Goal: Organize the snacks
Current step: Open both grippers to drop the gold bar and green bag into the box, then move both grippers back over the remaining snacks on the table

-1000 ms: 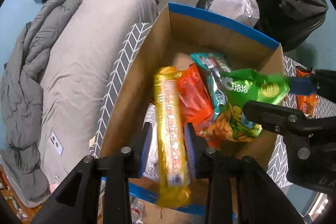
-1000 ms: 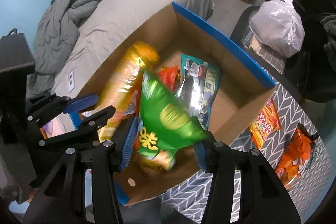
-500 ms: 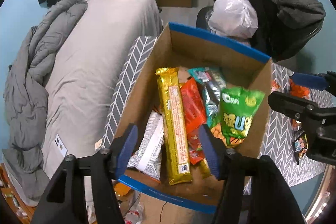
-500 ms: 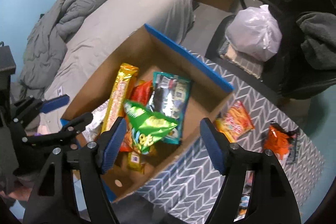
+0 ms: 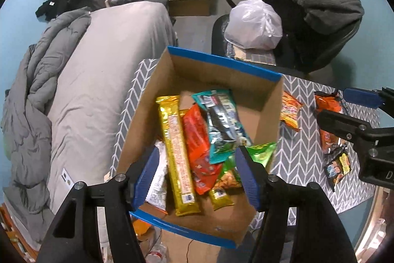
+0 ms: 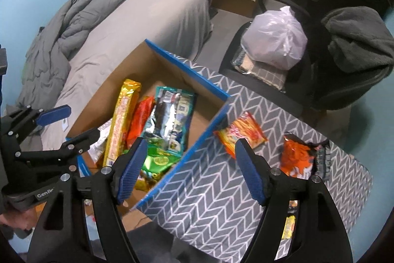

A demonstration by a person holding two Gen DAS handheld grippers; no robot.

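A cardboard box (image 5: 221,63) with a blue rim stands on the chevron-cloth table (image 6: 209,201). In it lie a long gold packet (image 5: 176,154), an orange-red packet (image 5: 197,139), a teal packet (image 5: 221,122), a green chip bag (image 5: 261,152) and a white packet (image 5: 157,179). My left gripper (image 5: 197,171) hangs open above the box's near end, holding nothing. My right gripper (image 6: 190,159) is open and empty over the box's right wall. On the cloth to the right lie a yellow-orange packet (image 6: 240,137), an orange bag (image 6: 298,157) and a dark packet (image 5: 337,169).
A bed (image 5: 103,80) with a grey sheet and crumpled duvet runs along the left of the box. Behind the table stands an office chair (image 6: 270,80) with a white plastic bag (image 6: 275,41) and a dark garment (image 6: 357,41). A bottle (image 5: 157,250) lies on the floor.
Both grippers opened and rose. The left let go of the gold packet and the right let go of the green bag; both now lie in the box. The right gripper shifted toward the table's right.
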